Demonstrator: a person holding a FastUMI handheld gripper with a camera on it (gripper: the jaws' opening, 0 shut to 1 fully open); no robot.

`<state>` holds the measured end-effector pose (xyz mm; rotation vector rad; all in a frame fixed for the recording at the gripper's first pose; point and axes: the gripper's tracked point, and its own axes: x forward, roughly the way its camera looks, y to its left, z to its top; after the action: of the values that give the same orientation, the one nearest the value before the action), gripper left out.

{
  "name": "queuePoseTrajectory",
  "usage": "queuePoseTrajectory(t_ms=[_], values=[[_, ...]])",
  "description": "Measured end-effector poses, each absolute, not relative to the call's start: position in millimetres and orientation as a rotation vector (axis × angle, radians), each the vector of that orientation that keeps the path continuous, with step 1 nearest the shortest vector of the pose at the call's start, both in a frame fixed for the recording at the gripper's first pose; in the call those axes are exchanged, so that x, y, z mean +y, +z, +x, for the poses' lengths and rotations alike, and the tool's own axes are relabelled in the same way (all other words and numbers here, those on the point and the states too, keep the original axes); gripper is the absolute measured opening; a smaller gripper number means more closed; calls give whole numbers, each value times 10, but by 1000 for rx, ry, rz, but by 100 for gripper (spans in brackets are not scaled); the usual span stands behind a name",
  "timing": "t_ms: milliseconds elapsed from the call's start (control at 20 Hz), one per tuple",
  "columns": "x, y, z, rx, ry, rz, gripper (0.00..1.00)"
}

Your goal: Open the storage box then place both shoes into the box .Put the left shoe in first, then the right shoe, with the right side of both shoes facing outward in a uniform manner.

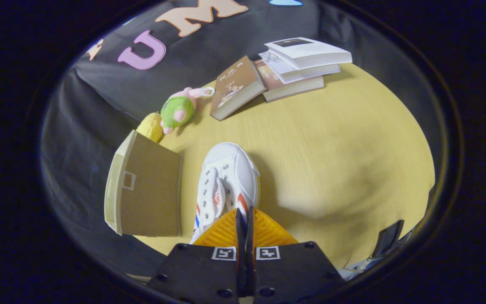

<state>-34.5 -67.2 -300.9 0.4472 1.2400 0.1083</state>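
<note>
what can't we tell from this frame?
- Gripper view: heel of the white shoe is hidden behind the gripper; its fingers are nearly together on the shoe's collar, the contact itself hidden.
- Storage box: the brown panel faces the camera, so the inside is hidden; open or closed is unclear.
- Yellow toy: partly behind the box.
- Dark object by the table edge: too cut off to identify.

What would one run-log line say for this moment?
fingers: shut on white shoe | storage box: beside shoe | books, plush toy: beyond

The claw [243, 217] hides the white shoe's [230, 177] heel; whether its fingers pinch the collar is unclear.
</note>
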Motion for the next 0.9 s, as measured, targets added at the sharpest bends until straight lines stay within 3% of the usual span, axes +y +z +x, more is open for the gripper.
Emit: queuePoseTrajectory(t_ms=[900], values=[[782,-1777,190,1084,236,506,3]])
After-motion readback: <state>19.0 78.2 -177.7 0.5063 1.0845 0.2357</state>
